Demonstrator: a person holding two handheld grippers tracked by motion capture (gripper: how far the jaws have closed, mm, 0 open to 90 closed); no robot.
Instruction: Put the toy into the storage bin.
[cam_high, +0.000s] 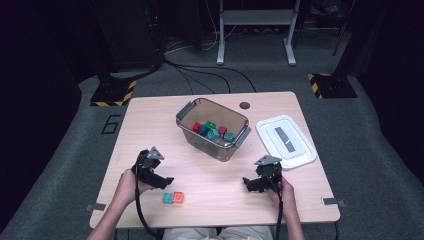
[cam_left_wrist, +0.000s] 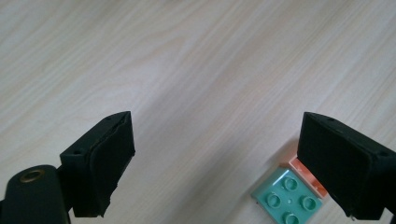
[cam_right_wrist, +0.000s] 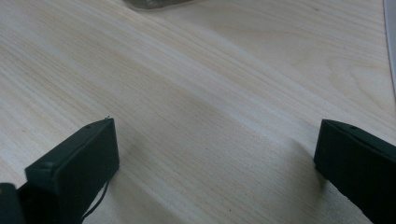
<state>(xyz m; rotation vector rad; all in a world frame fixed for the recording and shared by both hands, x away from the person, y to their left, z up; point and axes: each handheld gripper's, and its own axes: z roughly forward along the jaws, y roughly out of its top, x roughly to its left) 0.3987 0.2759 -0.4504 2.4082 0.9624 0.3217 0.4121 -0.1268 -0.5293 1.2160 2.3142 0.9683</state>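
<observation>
Teal brick (cam_left_wrist: 288, 196) by table's near edge | left gripper (cam_high: 167, 181) jaws spread, empty | we centre, then clamp.

The table (cam_high: 150, 125) is seen as pale wood grain, smooth and matt. The teal brick (cam_left_wrist: 287, 196) is moulded in glossy plastic, like the orange brick (cam_left_wrist: 306, 175) beside it. The bin (cam_high: 186, 131) is made of clear smoky plastic, the lid (cam_high: 270, 142) of white plastic.
</observation>
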